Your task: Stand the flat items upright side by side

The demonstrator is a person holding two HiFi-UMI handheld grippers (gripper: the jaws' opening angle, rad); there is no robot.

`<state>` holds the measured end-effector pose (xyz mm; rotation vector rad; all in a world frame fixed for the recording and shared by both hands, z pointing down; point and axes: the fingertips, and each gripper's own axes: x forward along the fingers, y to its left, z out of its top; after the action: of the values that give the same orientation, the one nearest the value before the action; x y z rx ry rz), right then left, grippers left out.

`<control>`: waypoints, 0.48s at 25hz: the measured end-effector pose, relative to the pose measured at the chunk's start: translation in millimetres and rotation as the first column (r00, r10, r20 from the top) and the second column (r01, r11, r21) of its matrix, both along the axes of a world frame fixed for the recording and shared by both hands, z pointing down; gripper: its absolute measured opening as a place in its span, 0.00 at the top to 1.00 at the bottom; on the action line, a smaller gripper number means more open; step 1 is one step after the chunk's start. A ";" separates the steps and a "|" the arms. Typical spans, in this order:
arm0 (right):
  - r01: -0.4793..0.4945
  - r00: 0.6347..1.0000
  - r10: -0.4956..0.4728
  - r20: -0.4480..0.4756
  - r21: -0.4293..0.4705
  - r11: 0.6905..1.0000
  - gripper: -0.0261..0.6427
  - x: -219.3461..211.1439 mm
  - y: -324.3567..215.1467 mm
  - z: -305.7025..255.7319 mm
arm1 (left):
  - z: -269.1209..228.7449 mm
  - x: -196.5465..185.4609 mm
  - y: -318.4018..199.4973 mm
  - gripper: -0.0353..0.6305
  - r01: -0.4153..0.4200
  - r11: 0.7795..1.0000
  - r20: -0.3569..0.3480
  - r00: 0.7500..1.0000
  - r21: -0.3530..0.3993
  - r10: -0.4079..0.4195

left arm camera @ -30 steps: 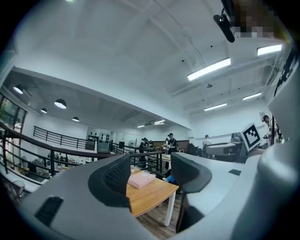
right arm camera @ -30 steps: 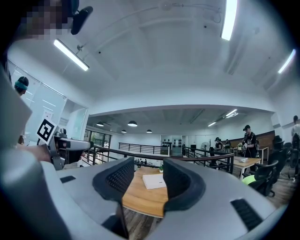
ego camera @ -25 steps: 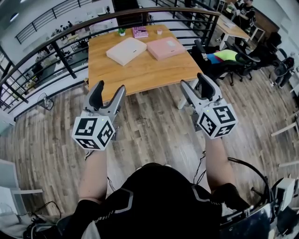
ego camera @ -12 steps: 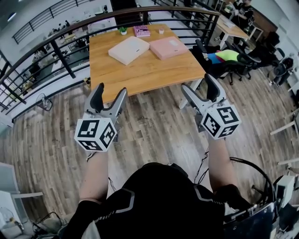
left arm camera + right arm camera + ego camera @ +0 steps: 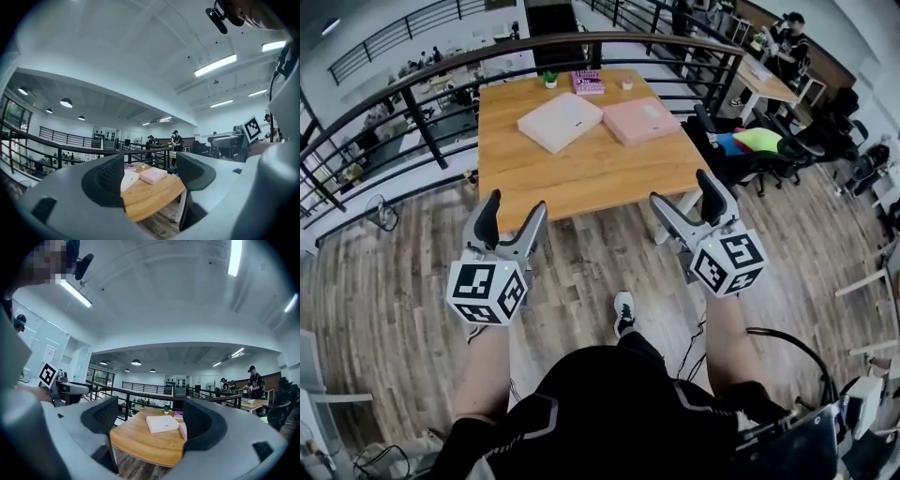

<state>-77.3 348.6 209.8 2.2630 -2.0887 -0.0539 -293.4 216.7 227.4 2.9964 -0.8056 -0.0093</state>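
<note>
While both lie flat, white box neighbours pink box.

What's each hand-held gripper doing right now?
Left hand-held gripper: open, jaws just been opening, nothing between them.
Right hand-held gripper: open, jaws just been opening, nothing between them.

On the surface, the left box lies just beside the right box. Behind them sits a book, with a small plant to its left. A railing runs behind.
</note>
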 end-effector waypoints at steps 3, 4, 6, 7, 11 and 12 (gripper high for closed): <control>0.045 0.999 -0.045 0.006 0.003 0.999 0.33 19.9 -30.3 2.9 | 3.6 19.9 -17.1 0.43 0.022 1.000 0.018 1.000 0.003 -0.022; 0.060 0.998 -0.060 0.005 0.002 0.998 0.33 28.3 -40.1 4.4 | 4.7 28.2 -23.3 0.43 0.033 0.999 0.025 0.999 0.005 -0.033; 0.100 0.995 -0.100 -0.006 -0.001 0.995 0.33 44.7 -60.7 7.2 | 5.0 45.0 -37.2 0.43 0.061 0.998 0.034 0.998 0.008 -0.061; 0.123 0.992 -0.123 -0.015 -0.004 0.992 0.33 52.9 -71.0 8.5 | 4.7 53.6 -44.3 0.43 0.074 0.997 0.039 0.996 0.010 -0.075; 0.184 0.982 -0.184 -0.033 -0.021 0.983 0.33 91.9 -109.8 15.7 | 7.3 88.9 -70.9 0.43 0.116 0.993 0.071 0.991 0.018 -0.117; 0.196 0.980 -0.197 -0.032 -0.029 0.980 0.33 102.0 -119.1 17.9 | 8.2 97.0 -77.6 0.43 0.125 0.992 0.074 0.989 0.014 -0.126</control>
<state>24.7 229.5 227.8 2.0192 -2.2727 -0.0744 -196.4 139.1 235.6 2.9650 -1.0027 0.0959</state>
